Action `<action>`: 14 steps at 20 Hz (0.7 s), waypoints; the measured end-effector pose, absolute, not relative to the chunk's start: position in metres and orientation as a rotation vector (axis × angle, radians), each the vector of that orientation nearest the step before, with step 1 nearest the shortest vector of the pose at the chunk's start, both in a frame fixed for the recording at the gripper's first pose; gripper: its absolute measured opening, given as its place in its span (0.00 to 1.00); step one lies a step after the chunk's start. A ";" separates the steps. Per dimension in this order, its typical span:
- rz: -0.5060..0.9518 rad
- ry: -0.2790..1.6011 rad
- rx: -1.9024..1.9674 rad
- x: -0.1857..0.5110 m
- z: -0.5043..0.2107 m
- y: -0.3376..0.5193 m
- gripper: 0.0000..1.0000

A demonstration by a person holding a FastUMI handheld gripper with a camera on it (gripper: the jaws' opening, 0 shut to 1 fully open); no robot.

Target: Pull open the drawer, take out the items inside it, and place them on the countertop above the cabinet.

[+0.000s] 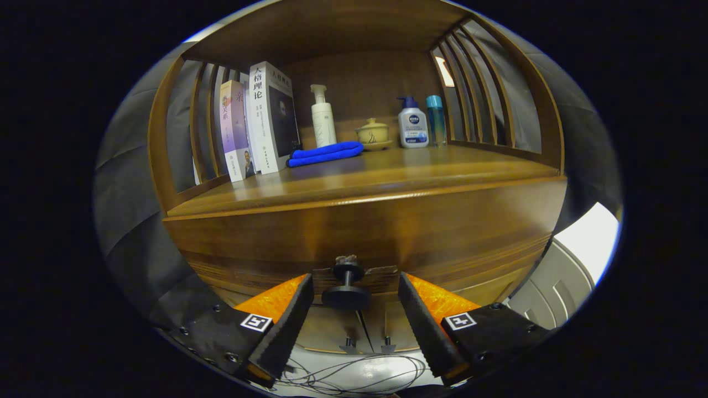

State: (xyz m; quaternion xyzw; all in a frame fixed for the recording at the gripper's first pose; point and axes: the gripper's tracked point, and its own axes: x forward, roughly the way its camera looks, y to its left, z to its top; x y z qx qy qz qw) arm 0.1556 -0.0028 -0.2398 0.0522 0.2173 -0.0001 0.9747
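Wooden and glossy brown, the cabinet point(365, 232) stands straight ahead of the gripper point(355, 309), its drawer point(442, 237) front closed. A dark round knob point(347, 287) juts from the drawer front and sits between the gripper's two fingers, which are spread apart with clear gaps on either side of it, neither one touching it. What lies inside the drawer cannot be seen.

Above the drawer, the cabinet's top serves as a table point(398, 171) with slatted wooden sides and a wooden back. At its left end several books point(260, 124) stand upright, leaning slightly against the slats. Just beside them lies a folded blue cloth point(326, 153), and behind the cloth stands a white pump bottle point(322, 117). Near the middle sits a small yellowish lidded cup point(374, 134) on a saucer. To its right are a white lotion bottle point(413, 124) with a dark blue pump and, touching or nearly touching it, a slim blue bottle point(436, 119).

Below the gripper, thin cables point(354, 373) loop across a pale floor.
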 end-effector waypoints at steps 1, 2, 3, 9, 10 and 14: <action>0.001 0.443 0.105 0.156 -0.242 -0.002 0.92; -0.003 0.439 0.096 0.157 -0.242 -0.003 0.84; -0.009 0.427 0.079 0.157 -0.240 -0.005 0.75; 0.001 0.447 0.105 0.157 -0.240 0.000 0.42; 0.001 0.440 0.124 0.159 -0.241 -0.001 0.42; 0.010 0.445 0.129 0.157 -0.242 -0.001 0.30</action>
